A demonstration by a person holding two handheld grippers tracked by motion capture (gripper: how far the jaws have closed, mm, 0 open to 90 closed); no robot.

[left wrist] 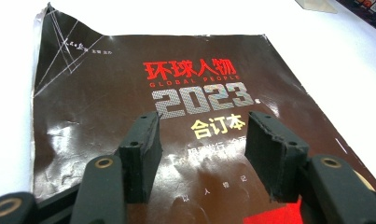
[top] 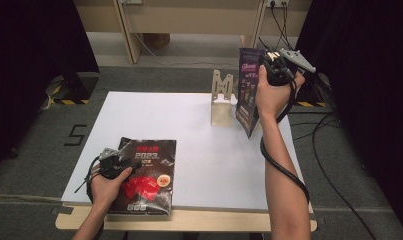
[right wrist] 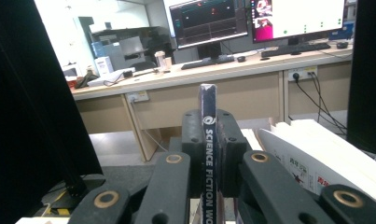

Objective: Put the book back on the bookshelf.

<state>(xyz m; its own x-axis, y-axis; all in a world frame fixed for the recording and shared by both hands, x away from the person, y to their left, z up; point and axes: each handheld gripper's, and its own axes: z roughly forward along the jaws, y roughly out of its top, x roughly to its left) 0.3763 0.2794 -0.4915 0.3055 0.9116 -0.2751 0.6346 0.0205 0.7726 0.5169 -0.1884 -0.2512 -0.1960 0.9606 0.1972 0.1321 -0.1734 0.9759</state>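
Observation:
A dark magazine marked 2023 lies flat near the table's front left corner. My left gripper rests over its left part. In the left gripper view the jaws stand open above the cover, with nothing between the pads. My right gripper is raised above the table's far right, shut on a second magazine with a purple cover, which hangs down from it. In the right gripper view the pads pinch its blue spine, and its white pages fan out to the right.
A metal bookend stand is upright on the white table at the far middle, just left of the hanging magazine. Black curtains flank both sides. A cable trails from the right gripper along the forearm. Desks with monitors lie beyond.

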